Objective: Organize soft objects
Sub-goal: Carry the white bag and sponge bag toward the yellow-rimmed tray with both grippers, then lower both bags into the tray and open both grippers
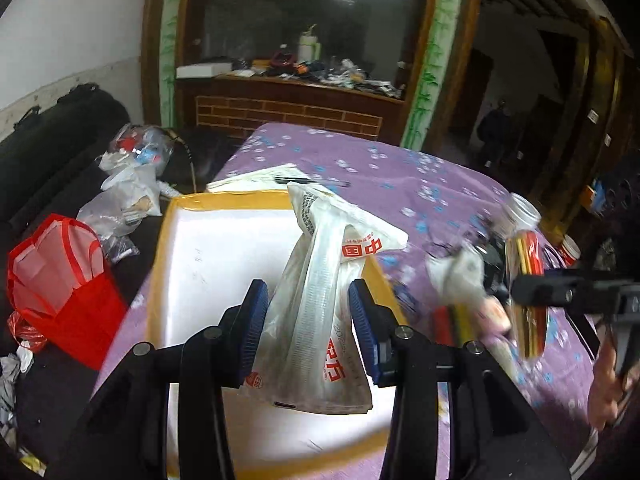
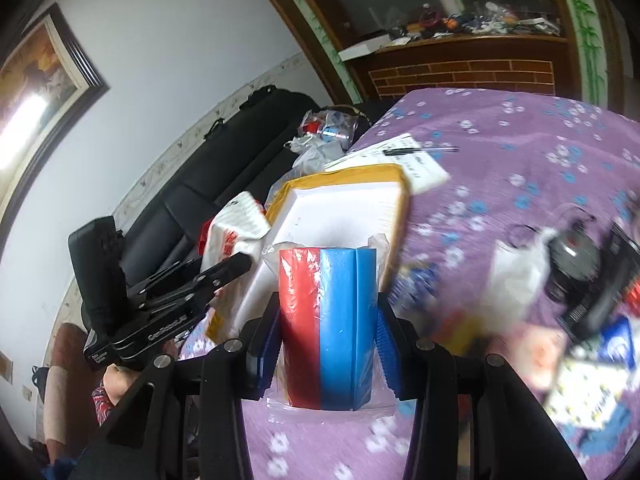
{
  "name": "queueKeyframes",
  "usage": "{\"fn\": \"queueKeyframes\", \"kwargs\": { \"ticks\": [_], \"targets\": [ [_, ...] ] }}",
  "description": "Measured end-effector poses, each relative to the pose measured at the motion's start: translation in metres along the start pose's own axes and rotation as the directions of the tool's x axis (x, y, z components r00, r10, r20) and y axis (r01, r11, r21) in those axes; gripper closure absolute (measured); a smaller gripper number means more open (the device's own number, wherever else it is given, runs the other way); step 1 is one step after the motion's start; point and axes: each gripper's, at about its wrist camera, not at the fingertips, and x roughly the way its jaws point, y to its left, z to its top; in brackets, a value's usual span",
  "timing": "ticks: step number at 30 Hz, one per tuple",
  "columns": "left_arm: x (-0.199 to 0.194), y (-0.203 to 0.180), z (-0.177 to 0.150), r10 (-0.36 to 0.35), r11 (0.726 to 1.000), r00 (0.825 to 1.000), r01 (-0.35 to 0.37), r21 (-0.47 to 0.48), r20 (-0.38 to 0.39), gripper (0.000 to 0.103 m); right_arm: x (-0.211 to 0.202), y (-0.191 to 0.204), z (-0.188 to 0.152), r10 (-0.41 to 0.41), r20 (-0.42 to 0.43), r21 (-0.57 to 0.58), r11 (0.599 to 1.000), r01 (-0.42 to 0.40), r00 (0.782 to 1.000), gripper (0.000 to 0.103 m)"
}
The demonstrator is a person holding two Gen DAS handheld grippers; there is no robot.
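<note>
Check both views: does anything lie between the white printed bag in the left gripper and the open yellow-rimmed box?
Nothing visible does. The white printed bag, pinched in the left gripper, hangs right over the box, whose white inside shows bare.

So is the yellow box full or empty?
Empty as far as shown: the yellow box has a bare white inside; the left gripper's white bag hides part.

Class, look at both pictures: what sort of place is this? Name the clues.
Probably a lived-in home room: a purple floral tablecloth, a black leather sofa, a framed picture on the wall.
</note>
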Motion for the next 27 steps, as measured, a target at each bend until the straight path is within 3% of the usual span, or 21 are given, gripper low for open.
{"fn": "queueKeyframes", "kwargs": {
  "ticks": [7, 14, 22, 25, 27],
  "targets": [
    [0.056, 0.045, 0.023, 0.05, 0.993, 0.996, -0.059, -0.107, -0.079, 0.062, 0.083, 0.016, 0.061, -0.043, -0.051, 0.041, 0.998, 0.045, 0.998, 0.06],
    [0.099, 0.068, 0.026, 0.045, 0.979, 0.986, -0.076, -0.191, -0.163, 0.062, 0.164, -0.007, 0.093, -0.148, -0.116, 0.076, 0.985, 0.158, 0.982, 0.059],
    [0.123, 0.068, 0.02, 0.04, 0.977, 0.977, -0.082, -0.198, -0.208, 0.062, 0.207, -0.03, 0.105, -0.191, -0.147, 0.102, 0.973, 0.207, 0.97, 0.058],
    [0.126, 0.068, 0.019, 0.066, 0.977, 0.977, -0.105, -0.188, -0.203, 0.058, 0.213, -0.033, 0.107, -0.194, -0.145, 0.101, 0.973, 0.209, 0.97, 0.056],
    [0.127, 0.069, 0.019, 0.067, 0.977, 0.979, -0.104, -0.186, -0.192, 0.048, 0.214, -0.034, 0.108, -0.203, -0.141, 0.101, 0.971, 0.218, 0.969, 0.053]
  ]
}}
